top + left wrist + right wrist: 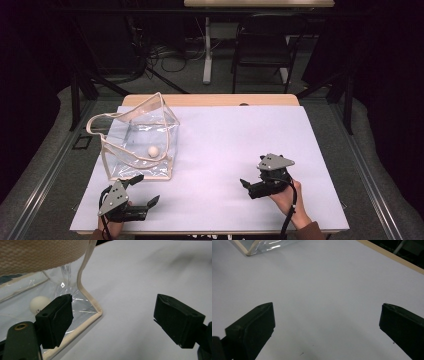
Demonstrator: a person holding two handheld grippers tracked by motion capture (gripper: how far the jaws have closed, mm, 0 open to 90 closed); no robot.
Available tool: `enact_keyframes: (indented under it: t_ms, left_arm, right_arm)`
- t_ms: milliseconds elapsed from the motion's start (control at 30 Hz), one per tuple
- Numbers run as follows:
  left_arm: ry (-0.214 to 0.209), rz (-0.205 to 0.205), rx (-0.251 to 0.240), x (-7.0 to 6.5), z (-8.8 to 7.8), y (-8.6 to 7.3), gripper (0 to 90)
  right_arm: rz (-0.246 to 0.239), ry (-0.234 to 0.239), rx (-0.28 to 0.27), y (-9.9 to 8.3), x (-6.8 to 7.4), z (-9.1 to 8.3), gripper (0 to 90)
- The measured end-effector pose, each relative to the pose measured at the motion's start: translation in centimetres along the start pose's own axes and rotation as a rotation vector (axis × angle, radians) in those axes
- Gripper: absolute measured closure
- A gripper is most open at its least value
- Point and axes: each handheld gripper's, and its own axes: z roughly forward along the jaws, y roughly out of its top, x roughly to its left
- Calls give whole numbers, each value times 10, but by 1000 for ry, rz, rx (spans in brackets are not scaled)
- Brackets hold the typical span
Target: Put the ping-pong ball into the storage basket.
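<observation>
High view showed the left gripper (145, 189), jaws spread, lower left beside a clear bag (137, 142) holding a ball (153, 150); right gripper (250, 180), lower right, jaws spread.

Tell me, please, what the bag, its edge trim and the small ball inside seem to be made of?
The bag looks like clear soft plastic film: the ball shows through it and it carries glossy creases. The edge trim and the handle strap seem woven fabric tape, beige and matte, with a visible weave. The ball is off-white, smooth and matte, possibly light plastic; its look leaves this open.
</observation>
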Motion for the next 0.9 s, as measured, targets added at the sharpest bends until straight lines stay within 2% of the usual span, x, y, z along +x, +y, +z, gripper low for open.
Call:
enact_keyframes:
  t_ms: [400,533,900]
  left_arm:
    - [1,3,5,0,0,0,159]
    - [0,1,5,0,0,0,159]
    - [2,3,7,0,1,0,159]
  right_arm:
    - [-3,-16,-7,-20,1,-3,0]
    - [-12,-18,3,-27,4,-4,0]
    - [-25,-30,-14,-48,10,-5,0]
